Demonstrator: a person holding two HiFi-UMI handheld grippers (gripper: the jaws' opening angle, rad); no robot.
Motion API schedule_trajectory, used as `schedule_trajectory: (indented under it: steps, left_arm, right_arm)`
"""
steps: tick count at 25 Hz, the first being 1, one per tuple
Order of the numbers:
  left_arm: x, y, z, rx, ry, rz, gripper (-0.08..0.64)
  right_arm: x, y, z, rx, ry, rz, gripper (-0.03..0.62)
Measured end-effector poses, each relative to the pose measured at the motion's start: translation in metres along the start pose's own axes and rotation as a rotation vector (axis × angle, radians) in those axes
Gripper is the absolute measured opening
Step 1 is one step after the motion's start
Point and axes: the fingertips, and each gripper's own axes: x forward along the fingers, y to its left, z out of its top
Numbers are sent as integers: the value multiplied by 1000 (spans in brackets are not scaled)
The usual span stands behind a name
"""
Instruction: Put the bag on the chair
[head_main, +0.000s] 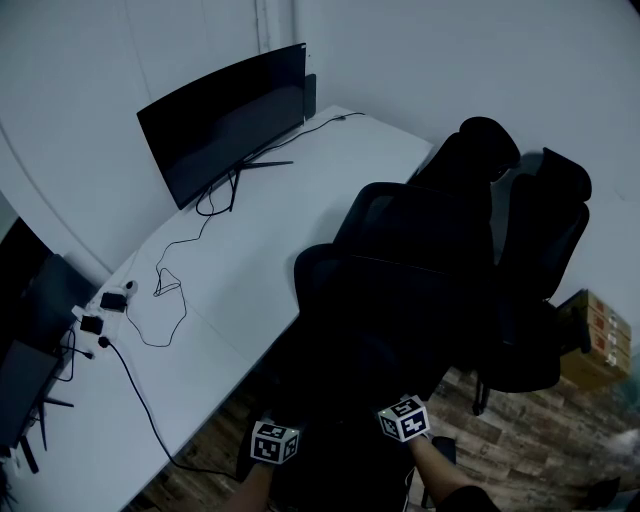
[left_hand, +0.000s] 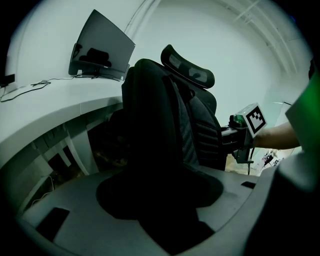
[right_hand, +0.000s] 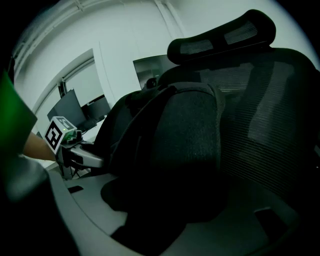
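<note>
The black bag (head_main: 345, 310) stands upright against the backrest of the black office chair (head_main: 425, 225). In the left gripper view the bag (left_hand: 150, 115) rises straight ahead, with the chair's headrest (left_hand: 188, 68) behind it. The right gripper view shows the bag (right_hand: 185, 130) leaning on the mesh back (right_hand: 272, 110). My left gripper (head_main: 282, 428) and right gripper (head_main: 400, 408) sit low at either side of the bag. The jaws of my left gripper (left_hand: 160, 200) and right gripper (right_hand: 190, 200) stand wide with dark fabric between them, and the pads do not press on it.
A white desk (head_main: 250, 260) runs along the left with a curved monitor (head_main: 225, 120) and loose cables (head_main: 165, 295). A second black chair (head_main: 545, 225) stands at the right, with cardboard boxes (head_main: 598, 340) behind it. The floor is wood-patterned (head_main: 530, 450).
</note>
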Motion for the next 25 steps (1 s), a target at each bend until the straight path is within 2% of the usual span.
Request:
schedule_trajectory:
  steps: [5, 9, 17, 25]
  left_arm:
    - [7, -1, 2, 22, -8, 16, 272]
    - [9, 0, 3, 11, -13, 20, 289]
    - [11, -3, -4, -15, 21, 9, 308]
    - [8, -4, -7, -48, 0, 2, 310]
  right_arm:
    - [1, -15, -8, 56, 24, -54, 232]
    - [0, -22, -12, 86, 25, -72, 237]
    - [-4, -35, -23, 143, 22, -66, 240]
    - [-8, -44, -31, 177, 3, -35, 241]
